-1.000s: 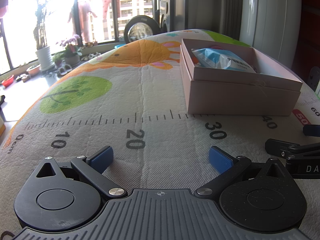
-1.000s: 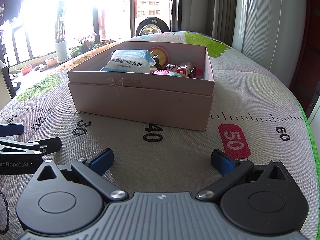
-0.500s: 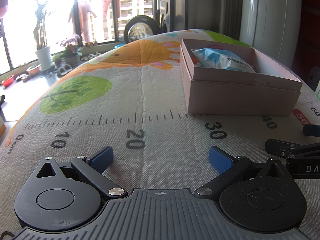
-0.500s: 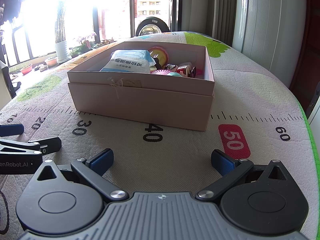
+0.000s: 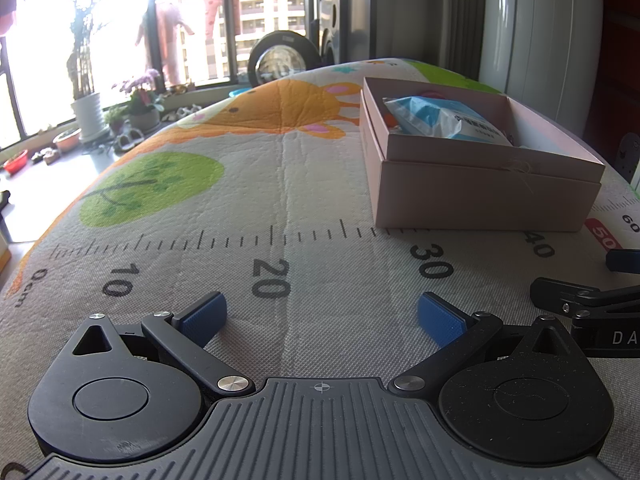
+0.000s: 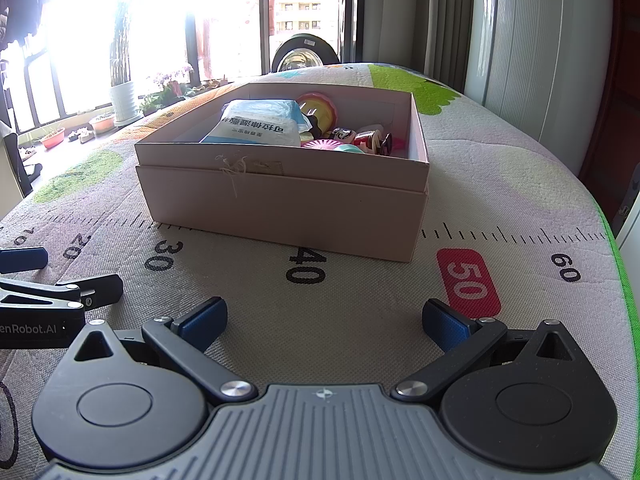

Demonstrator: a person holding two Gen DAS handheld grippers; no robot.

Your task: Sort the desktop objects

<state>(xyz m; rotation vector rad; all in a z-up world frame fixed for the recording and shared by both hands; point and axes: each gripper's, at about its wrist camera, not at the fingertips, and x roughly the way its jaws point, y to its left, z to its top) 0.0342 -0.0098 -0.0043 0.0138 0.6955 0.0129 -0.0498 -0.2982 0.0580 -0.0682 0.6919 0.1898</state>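
Pink box at 12 o'clock of the right gripper, long axis crosswise. Left gripper and the right one both gape wide, empty.

mat ruler: 30, 40, 50, 60; left gripper: "enrobot.ai".

A home: a children's play mat with a giraffe print, potted plants by the balcony window, a washing machine.
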